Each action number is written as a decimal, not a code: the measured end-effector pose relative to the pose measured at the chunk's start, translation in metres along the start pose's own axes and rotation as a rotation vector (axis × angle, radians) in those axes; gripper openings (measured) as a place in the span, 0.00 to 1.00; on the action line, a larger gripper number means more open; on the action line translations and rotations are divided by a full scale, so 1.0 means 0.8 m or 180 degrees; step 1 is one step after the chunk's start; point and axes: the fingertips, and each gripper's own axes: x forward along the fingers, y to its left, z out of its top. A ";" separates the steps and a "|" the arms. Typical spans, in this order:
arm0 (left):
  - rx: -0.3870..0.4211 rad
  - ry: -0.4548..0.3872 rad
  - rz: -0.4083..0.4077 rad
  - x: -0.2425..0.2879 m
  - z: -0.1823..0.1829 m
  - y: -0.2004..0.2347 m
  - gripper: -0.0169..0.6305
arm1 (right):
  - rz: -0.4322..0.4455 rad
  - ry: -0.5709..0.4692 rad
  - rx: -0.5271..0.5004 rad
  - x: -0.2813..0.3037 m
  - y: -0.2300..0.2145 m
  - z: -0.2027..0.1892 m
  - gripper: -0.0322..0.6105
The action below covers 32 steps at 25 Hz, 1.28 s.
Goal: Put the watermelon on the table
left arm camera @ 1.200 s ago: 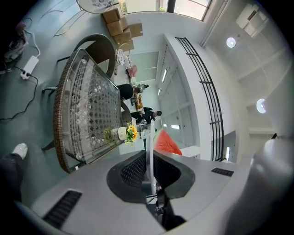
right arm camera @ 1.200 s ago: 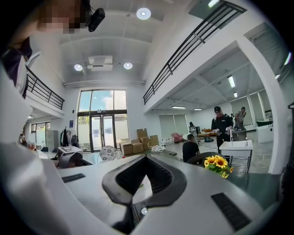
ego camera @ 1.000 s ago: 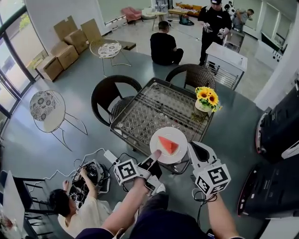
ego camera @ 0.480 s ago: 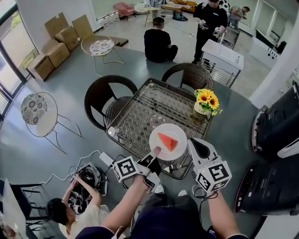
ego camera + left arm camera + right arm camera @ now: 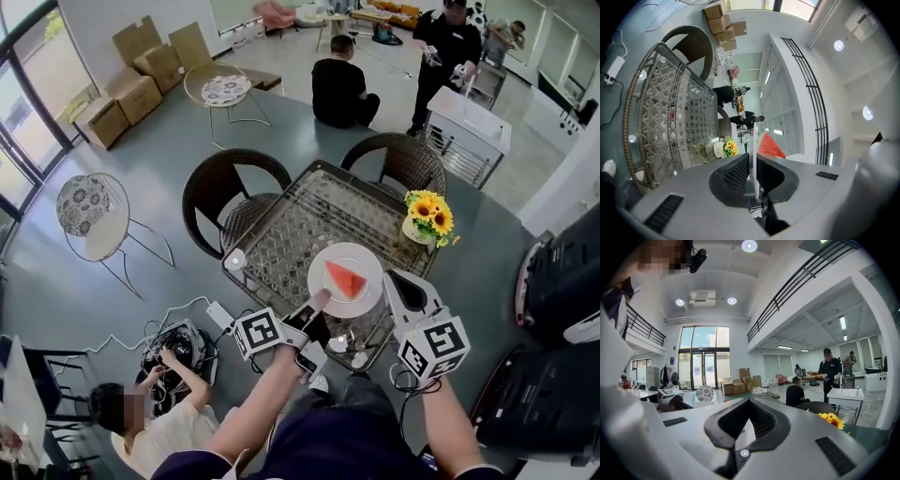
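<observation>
A red watermelon slice (image 5: 345,279) lies on a white plate (image 5: 324,263) held level over the near part of the glass-topped wicker table (image 5: 291,220). My left gripper (image 5: 317,305) is rolled on its side and shut on the plate's near-left rim. In the left gripper view the plate's edge (image 5: 753,140) runs as a thin white line between the jaws, with the watermelon slice (image 5: 769,146) beyond. My right gripper (image 5: 401,287) sits beside the plate's right rim. In the right gripper view, the right gripper (image 5: 749,401) has its tips together and nothing clamped.
A pot of sunflowers (image 5: 429,214) stands on the table's far right corner. Two dark wicker chairs (image 5: 223,187) (image 5: 394,157) flank the table. A person (image 5: 141,417) sits on the floor at lower left among cables (image 5: 178,342). Other people are farther back.
Both grippers have carried the plate with the watermelon forward, from the table's near edge to farther in over the glass top. The left grip is unchanged.
</observation>
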 end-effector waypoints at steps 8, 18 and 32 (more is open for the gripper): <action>0.0107 -0.0184 0.0080 0.027 0.006 -0.011 0.06 | 0.0243 -0.0116 0.0003 0.031 -0.027 0.015 0.05; 0.0049 -0.0324 0.0238 0.054 0.017 0.014 0.06 | 0.0363 -0.0084 0.0091 0.055 -0.058 0.002 0.05; -0.0167 -0.0441 0.0545 0.094 0.040 0.118 0.06 | 0.0226 0.0350 0.0115 0.088 -0.096 -0.078 0.05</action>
